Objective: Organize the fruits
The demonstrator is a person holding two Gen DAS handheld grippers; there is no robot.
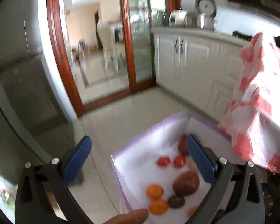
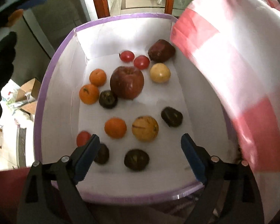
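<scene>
A kitchen with pale floor tiles, white cabinets [image 1: 196, 59] and a wood-framed glass door [image 1: 128, 37] lies behind a white box [image 2: 121, 28] with a lilac rim, the landmark here. Inside the box lie the fruits: a big red apple [image 2: 127, 82] near its middle, oranges [image 2: 97, 77] just left of the apple, small red tomatoes [image 2: 141, 62] toward the far wall, dark fruits [image 2: 136, 159] nearer the near wall. A pink-and-white checked bag [image 2: 233, 65] hangs over the box's right side. The left gripper [image 1: 138, 160] and the right gripper [image 2: 140, 149] both hover over the box, jaws spread wide, nothing between them
</scene>
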